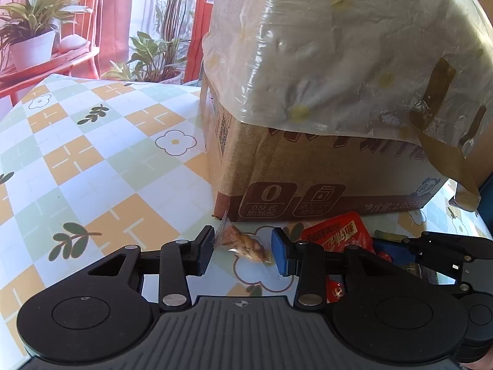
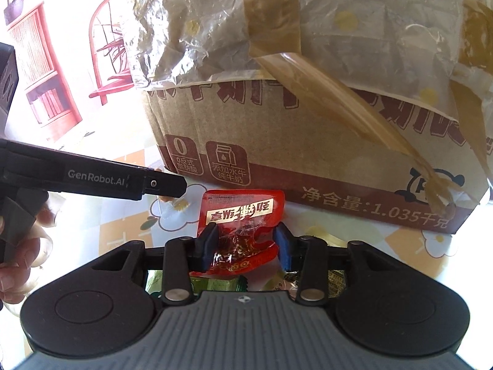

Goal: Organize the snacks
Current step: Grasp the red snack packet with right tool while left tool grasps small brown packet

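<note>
A small clear packet with a twisted fried-dough snack (image 1: pixel 246 246) sits low over the checked tablecloth between the fingers of my left gripper (image 1: pixel 243 254). Both blue pads touch its ends, so the jaws are shut on it. My right gripper (image 2: pixel 246 243) is shut on a red snack packet (image 2: pixel 240 212), which is crumpled between its pads; the packet's printed top sticks out toward the box. The red packet (image 1: pixel 336 237) also shows just right of my left gripper. A large cardboard box (image 2: pixel 308 154) stands directly behind both snacks.
The cardboard box (image 1: pixel 308 169) is topped with a taped plastic sheet (image 1: pixel 339 46). Green and other snack packets (image 2: pixel 215 283) lie under my right gripper. A person's hand (image 2: pixel 18 262) holds the left gripper. The tablecloth (image 1: pixel 92 169) stretches left; potted plants (image 1: pixel 34 37) stand beyond.
</note>
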### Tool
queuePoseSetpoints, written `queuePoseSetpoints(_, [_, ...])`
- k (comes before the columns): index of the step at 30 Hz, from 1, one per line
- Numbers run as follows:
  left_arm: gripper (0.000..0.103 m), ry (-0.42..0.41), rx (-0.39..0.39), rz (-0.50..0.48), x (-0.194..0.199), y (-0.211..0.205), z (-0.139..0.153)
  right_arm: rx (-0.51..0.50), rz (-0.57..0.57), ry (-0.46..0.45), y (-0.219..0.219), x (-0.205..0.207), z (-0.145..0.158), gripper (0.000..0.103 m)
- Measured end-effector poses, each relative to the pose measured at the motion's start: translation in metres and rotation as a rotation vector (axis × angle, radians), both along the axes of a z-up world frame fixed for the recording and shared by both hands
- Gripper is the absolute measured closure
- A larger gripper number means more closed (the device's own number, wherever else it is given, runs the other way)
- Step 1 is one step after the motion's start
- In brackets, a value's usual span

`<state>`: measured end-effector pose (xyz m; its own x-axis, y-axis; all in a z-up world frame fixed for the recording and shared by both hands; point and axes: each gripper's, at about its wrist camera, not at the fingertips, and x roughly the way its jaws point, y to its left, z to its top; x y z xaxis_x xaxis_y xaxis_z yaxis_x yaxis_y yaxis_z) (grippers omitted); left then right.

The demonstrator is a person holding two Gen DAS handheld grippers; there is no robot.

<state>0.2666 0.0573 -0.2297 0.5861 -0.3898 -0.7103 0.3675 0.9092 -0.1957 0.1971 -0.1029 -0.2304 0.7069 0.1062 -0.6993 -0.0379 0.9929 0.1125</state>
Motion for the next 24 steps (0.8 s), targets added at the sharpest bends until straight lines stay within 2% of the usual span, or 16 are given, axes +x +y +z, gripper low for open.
queuePoseSetpoints(1, [0.069, -0.002, -0.002, -0.008, -0.002, -0.001, 0.000, -0.005, 0.004, 0.004, 0.001, 0.000, 0.000, 0.063])
queuePoseSetpoints(4, [0.071, 0.016, -0.054, -0.038, -0.009, -0.002, -0.002, 0.022, 0.006, 0.008, 0.000, -0.003, 0.004, 0.069])
queuePoseSetpoints(9, [0.076, -0.002, -0.071, -0.019, -0.026, -0.006, 0.005, 0.098, 0.007, 0.002, -0.005, -0.007, 0.012, 0.078])
queuePoseSetpoints(10, [0.082, -0.009, -0.069, -0.011, -0.030, -0.005, 0.007, 0.118, 0.005, -0.005, -0.007, -0.008, 0.015, 0.083])
queuePoseSetpoints(11, [0.082, -0.014, -0.072, -0.007, -0.033, -0.004, 0.009, 0.131, 0.006, -0.011, -0.008, -0.008, 0.017, 0.088])
queuePoseSetpoints(24, [0.082, -0.122, -0.028, 0.050, -0.066, 0.007, 0.053, 0.187, 0.016, -0.110, -0.015, -0.033, 0.047, 0.090])
